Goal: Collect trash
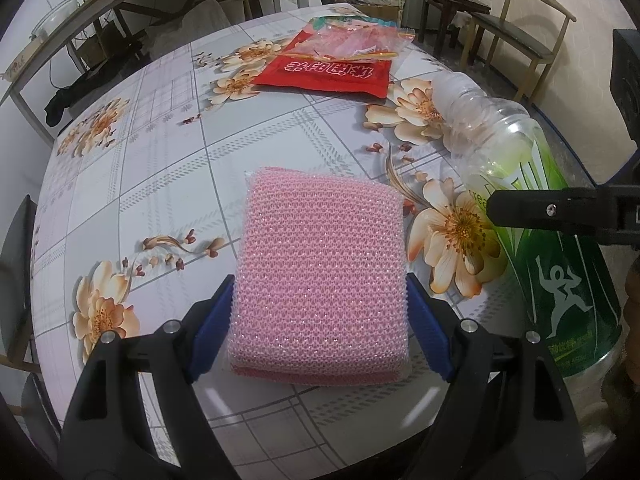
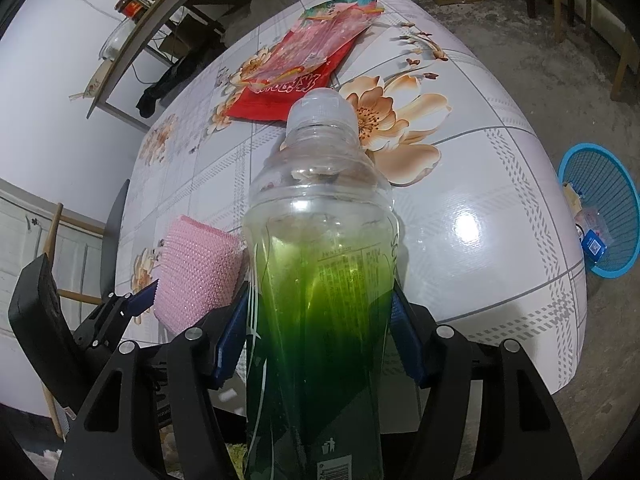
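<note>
Pink mesh scouring sponge (image 1: 320, 276) clamped in your left gripper (image 1: 320, 320) | green-labelled clear plastic bottle (image 2: 320, 280) clamped in your right gripper (image 2: 320, 336) | red snack packet (image 1: 328, 76) ahead on the floral table (image 1: 160, 152)

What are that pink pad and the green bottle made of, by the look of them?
Pink pad: it looks like a sponge wrapped in shiny synthetic mesh; the open knit glints with tiny highlights. Bottle: clear, thin plastic, probably PET; you can see through its ribbed upper part, and a glossy green printed film sleeve wraps the lower body.
</note>
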Demonstrator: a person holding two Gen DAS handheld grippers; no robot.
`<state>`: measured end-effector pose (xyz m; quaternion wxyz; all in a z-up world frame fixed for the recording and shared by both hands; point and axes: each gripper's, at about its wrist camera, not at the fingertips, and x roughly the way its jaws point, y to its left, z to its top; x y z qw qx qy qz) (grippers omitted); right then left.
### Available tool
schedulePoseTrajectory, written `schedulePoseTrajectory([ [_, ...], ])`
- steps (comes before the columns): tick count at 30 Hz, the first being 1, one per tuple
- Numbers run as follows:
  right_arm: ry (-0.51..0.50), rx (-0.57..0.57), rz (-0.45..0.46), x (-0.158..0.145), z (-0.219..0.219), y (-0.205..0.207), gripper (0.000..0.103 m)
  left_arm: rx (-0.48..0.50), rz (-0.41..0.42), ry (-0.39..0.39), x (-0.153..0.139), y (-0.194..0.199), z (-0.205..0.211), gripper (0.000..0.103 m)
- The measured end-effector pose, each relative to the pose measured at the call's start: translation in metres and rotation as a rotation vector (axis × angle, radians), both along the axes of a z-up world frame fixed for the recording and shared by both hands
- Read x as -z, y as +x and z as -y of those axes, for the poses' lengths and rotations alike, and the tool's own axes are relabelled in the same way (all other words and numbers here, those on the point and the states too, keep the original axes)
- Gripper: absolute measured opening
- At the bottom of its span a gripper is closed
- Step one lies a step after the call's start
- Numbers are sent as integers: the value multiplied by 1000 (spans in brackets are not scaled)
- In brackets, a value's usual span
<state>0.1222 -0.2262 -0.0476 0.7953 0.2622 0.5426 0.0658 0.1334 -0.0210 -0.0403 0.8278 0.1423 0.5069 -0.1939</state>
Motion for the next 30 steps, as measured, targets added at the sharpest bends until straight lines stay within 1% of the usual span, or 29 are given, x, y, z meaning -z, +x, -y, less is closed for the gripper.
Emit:
schedulePoseTrajectory([
  [30, 7, 1, 7, -1, 0, 2, 63, 0, -2, 4, 3, 2, 1, 78],
])
